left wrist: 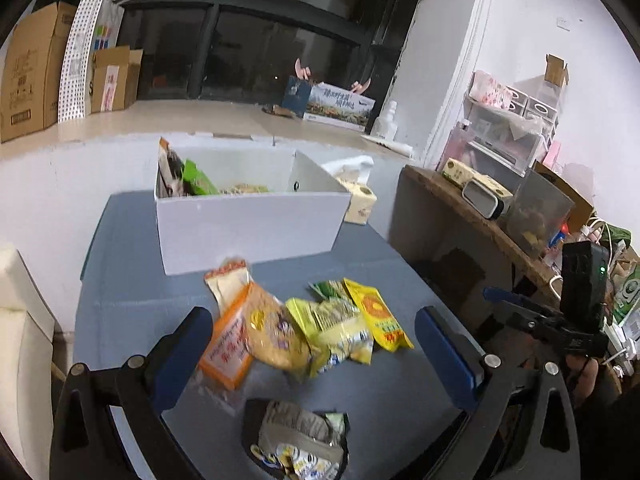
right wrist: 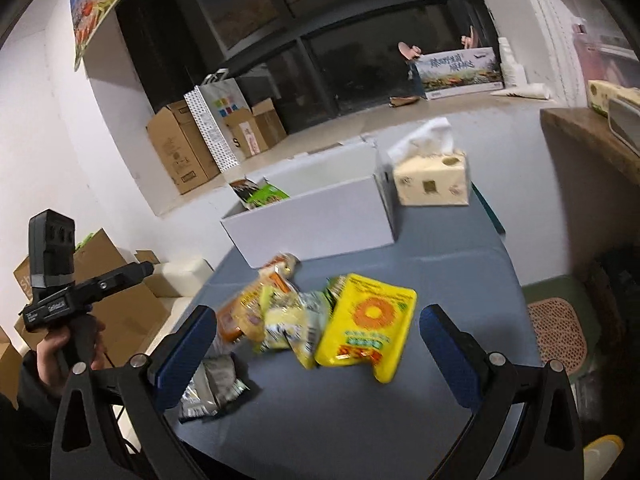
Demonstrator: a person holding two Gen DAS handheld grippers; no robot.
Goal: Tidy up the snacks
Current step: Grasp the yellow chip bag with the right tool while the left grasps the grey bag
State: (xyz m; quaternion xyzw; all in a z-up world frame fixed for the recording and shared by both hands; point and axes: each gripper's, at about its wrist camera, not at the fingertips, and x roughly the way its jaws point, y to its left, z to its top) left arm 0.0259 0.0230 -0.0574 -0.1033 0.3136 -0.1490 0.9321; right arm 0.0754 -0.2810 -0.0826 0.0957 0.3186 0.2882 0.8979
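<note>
Dim indoor light, dark windows, motion-blurred snack packets (left wrist: 304,328), strong fisheye warping at edges

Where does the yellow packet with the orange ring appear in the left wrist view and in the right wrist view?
Left wrist view: the yellow packet lies at the right end of the snack pile, right of centre, small and slanted.
Right wrist view: the yellow packet lies near the centre, large, at the right edge of the pile.
Shared landmark: the white box stands behind the pile in both views.
</note>
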